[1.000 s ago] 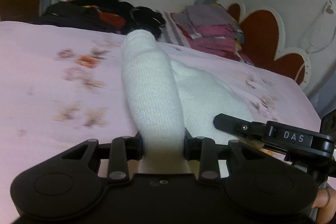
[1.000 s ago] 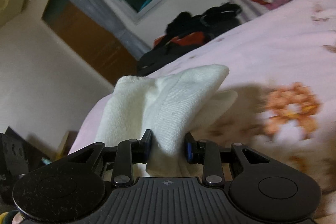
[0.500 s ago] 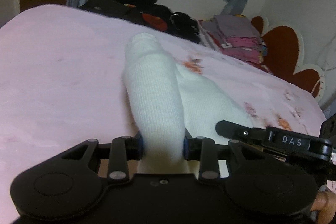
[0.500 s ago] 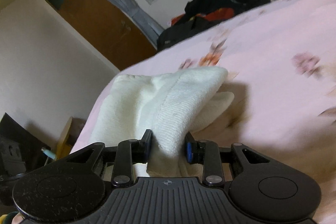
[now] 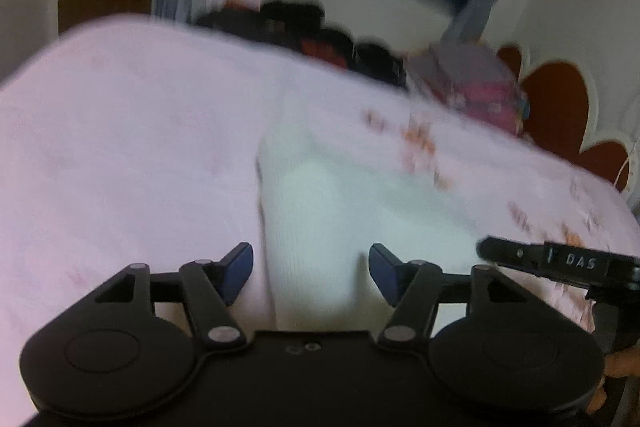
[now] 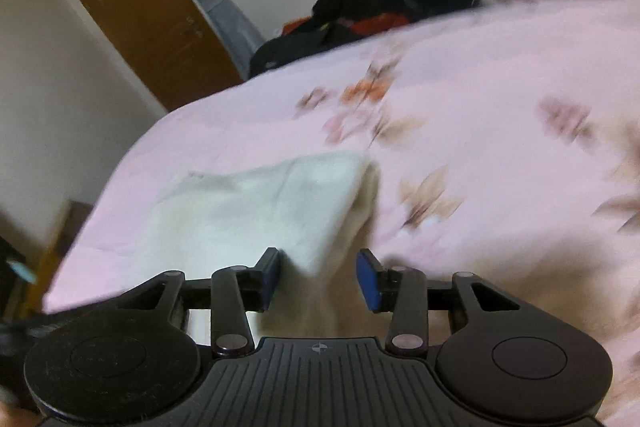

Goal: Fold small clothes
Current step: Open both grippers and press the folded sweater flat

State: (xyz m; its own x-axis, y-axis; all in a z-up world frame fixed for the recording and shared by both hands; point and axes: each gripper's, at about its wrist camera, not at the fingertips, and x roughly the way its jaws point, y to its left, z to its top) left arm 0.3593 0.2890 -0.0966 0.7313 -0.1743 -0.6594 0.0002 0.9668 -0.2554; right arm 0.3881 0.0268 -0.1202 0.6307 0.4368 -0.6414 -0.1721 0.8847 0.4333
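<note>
A white knitted garment (image 5: 320,203) lies on the pink floral bedsheet (image 5: 120,147). My left gripper (image 5: 310,269) is open, its blue pads apart on either side of the garment's near edge. The right gripper's black body (image 5: 568,261) shows at the right of this view. In the right wrist view the garment (image 6: 264,203) lies flat on the sheet (image 6: 500,107), and my right gripper (image 6: 320,277) is open just behind its near corner. Both views are blurred.
A dark pile of clothes (image 5: 312,39) and a stack of folded pink and grey clothes (image 5: 476,87) lie at the bed's far side. A red heart-shaped headboard (image 5: 560,107) stands at the right. A brown door (image 6: 148,15) is at the left.
Both grippers opened and let go of the white garment, which dropped flat on the sheet. Both grippers have drawn back slightly.
</note>
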